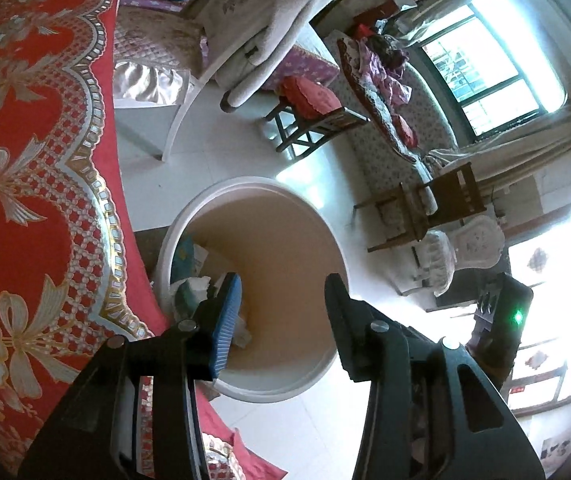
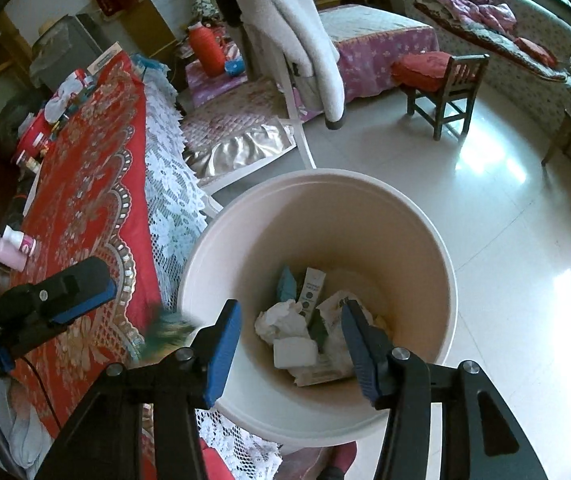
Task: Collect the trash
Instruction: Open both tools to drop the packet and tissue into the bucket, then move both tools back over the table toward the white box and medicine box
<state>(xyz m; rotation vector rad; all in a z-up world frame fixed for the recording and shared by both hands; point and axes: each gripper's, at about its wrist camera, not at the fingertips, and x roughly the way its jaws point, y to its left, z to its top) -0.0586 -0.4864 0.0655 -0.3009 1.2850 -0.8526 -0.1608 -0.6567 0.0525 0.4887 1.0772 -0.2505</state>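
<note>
A cream bin [image 2: 365,216] with a white rim stands on the floor beside the table. In it lie a crumpled white tissue [image 2: 281,318], a narrow carton [image 2: 312,288], a teal packet [image 2: 286,282] and a flat white piece [image 2: 295,352]. My right gripper [image 2: 290,308] hangs open over the bin's mouth with nothing between its blue pads. My left gripper [image 1: 283,284] is open and empty too, above the bin [image 1: 245,184] near its table side. One of its fingers [image 2: 85,294] shows over the tablecloth. A blurred green thing [image 2: 165,326] is by the bin's left rim.
The table's red floral cloth [image 2: 85,184] with a white lace edge [image 2: 169,200] touches the bin's left side. A pink-and-white bottle [image 2: 15,250] and a red tin [image 2: 35,136] sit on it. Beyond stand a white chair draped with a coat [image 2: 289,28] and a wooden stool [image 2: 441,76].
</note>
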